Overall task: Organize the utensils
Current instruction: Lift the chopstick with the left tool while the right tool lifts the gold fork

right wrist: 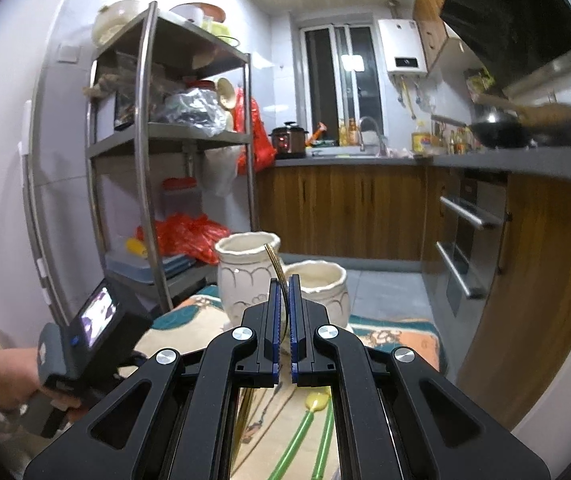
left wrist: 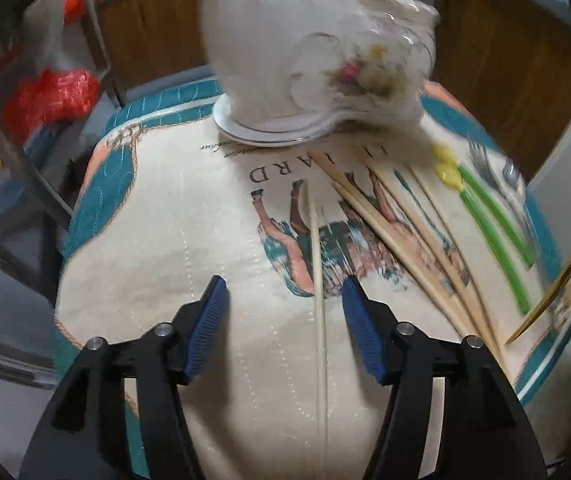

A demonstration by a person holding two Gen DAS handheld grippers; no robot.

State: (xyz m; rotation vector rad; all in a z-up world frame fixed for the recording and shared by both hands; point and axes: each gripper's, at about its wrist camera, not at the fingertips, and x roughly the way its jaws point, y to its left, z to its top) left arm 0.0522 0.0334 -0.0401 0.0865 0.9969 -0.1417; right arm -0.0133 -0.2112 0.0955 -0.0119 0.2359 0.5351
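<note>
left gripper (left wrist: 283, 292): fingers spread wide, holding nothing; blue pads hang above the cloth (left wrist: 157, 216).
skewer (left wrist: 319, 280): pale thin stick lying on the cloth, runs lengthwise through the gap between the left fingers, nearer the right-hand pad; can't tell whether it touches it.
right gripper (right wrist: 284, 312): fingers nearly pressed together, pinching a thin gold rod (right wrist: 278, 270) between the pads; rod curves up past the fingertips, its top in front of the taller jar.
gold rod, left view: shows as a curved gold line at the right edge of the cloth (left wrist: 557, 280).
chopsticks (left wrist: 401, 240): several wooden ones fanned out on the cloth, right of the skewer.
green sticks (left wrist: 493, 240): two with yellow ends, further right, beside a metal fork (left wrist: 497, 176) (blurred).
jars: taller white jar (right wrist: 245, 276) and shorter one (right wrist: 321, 292) side by side at the far end of the cloth, just beyond the right fingertips.
left hand (right wrist: 1, 380): grips the left gripper's handle, low left in the right view.
</note>
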